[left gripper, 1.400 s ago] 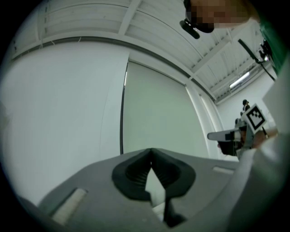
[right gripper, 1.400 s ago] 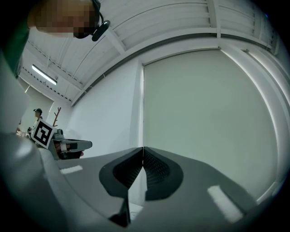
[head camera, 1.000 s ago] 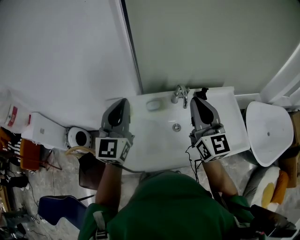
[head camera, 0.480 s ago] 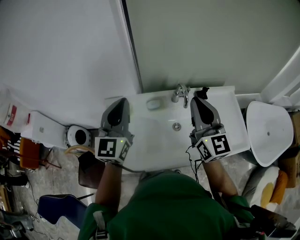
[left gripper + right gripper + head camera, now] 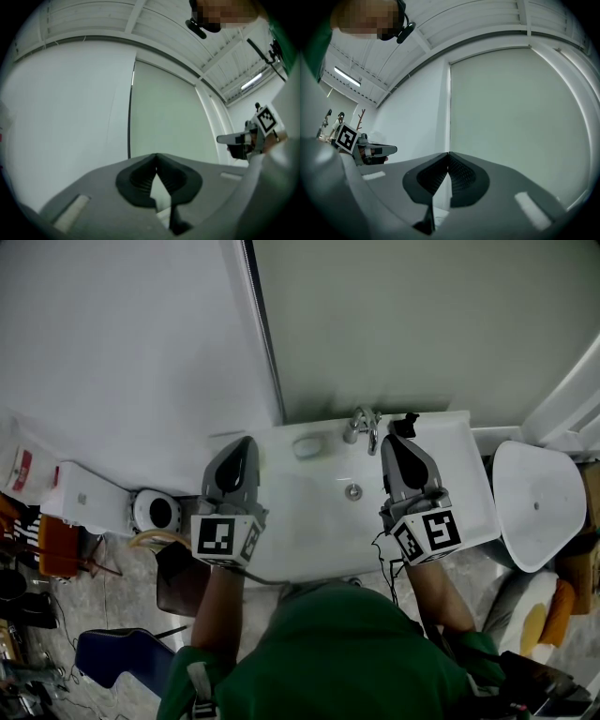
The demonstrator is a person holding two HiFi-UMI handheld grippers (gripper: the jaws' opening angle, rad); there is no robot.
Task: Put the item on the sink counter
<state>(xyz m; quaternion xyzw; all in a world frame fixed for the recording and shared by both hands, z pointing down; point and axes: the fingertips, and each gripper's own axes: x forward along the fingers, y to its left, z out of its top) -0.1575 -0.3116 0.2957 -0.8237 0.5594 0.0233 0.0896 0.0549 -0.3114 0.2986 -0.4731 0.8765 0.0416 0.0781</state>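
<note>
Left hand-held gripper (image 5: 156,155) is pressed fully together with nothing in it. The right hand-held gripper (image 5: 448,153) is the same, tips touching and empty. Both hover over the front half of the sink (image 5: 309,521), one on each side of the bowl, noses pointing at the back wall (image 5: 394,324). To me that reads like a neutral parked pose, not a reach.

Past them there's the drain (image 5: 352,492) mid-bowl, then the tap (image 5: 361,427) on the back ledge of the counter (image 5: 455,456). A pale oval thing (image 5: 307,448) sits just left of the tap, probably soap in its recess.

Just right of the tap, right off the right gripper's nose, a small black thing (image 5: 403,425) stands on the ledge. My guess is that's the item and it's already down on the counter, tucked at the back so it can't slide into the bowl. Can't make out what it actually is though.
</note>
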